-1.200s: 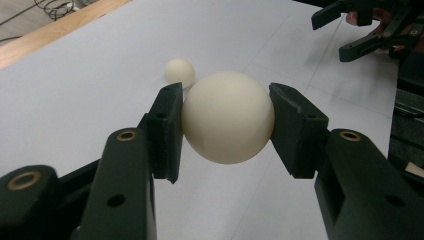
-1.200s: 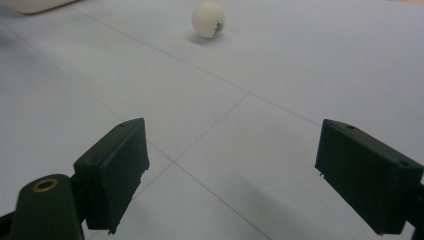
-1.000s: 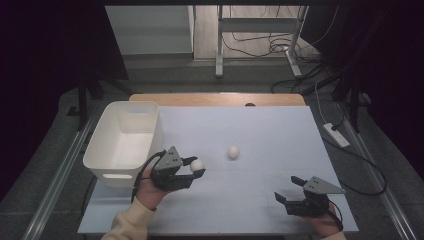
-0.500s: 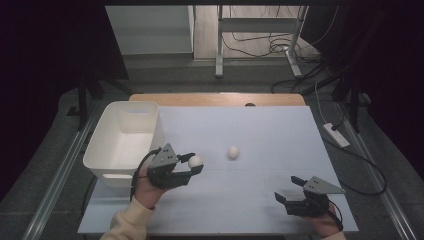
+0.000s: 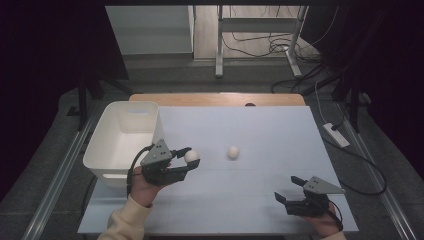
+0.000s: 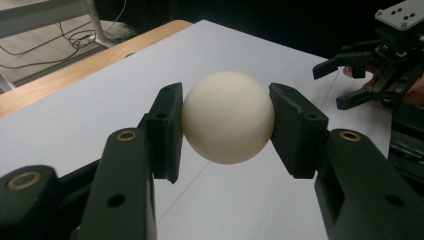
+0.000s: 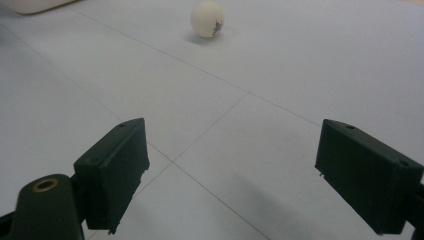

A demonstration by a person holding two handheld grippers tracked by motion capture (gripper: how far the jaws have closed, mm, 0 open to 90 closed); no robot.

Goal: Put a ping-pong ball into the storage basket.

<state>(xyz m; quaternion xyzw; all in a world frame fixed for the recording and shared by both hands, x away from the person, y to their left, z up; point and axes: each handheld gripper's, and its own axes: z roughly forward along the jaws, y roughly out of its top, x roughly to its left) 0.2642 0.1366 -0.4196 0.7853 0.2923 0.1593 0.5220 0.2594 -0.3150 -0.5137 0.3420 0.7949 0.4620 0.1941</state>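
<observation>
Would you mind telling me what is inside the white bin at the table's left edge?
The white bin shows bare white walls and floor in the high view. Its near corner is covered by the left tool holding a ball.

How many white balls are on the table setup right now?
2. One ball is clamped in the left gripper beside the white bin; the other ball lies loose mid-table. The bin's near inside is hidden.

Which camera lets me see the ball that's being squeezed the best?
The left gripper view: the held ball sits big and close between the left gripper's two black jaws. The high view shows it tiny beside the white bin.
</observation>
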